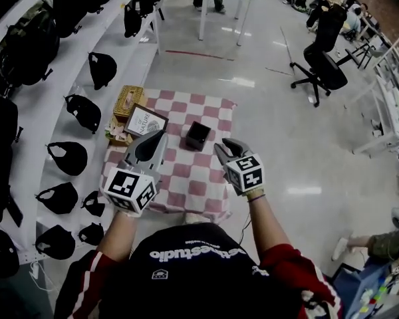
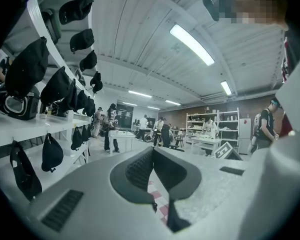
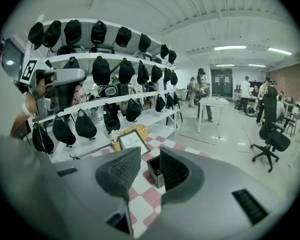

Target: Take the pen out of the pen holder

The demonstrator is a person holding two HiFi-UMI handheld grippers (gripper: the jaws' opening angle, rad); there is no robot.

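A black square pen holder [image 1: 198, 135] stands on the pink-and-white checked cloth [image 1: 186, 178] of a low table. In the right gripper view the pen holder [image 3: 153, 181] shows through the gap between the jaws, and a dark rounded pen end [image 3: 157, 171] sits inside it. My right gripper [image 1: 221, 146] [image 3: 150, 156] hangs open just right of the holder, above the cloth, holding nothing. My left gripper [image 1: 161, 137] [image 2: 152, 151] hovers left of the holder with its pads together, and the holder is hidden in its view.
A framed sign [image 1: 145, 121] and a wicker box [image 1: 128, 100] sit at the cloth's far left. White shelves with black caps and bags [image 1: 73, 158] run along the left. An office chair [image 1: 319, 72] and a white table [image 1: 227, 5] stand beyond.
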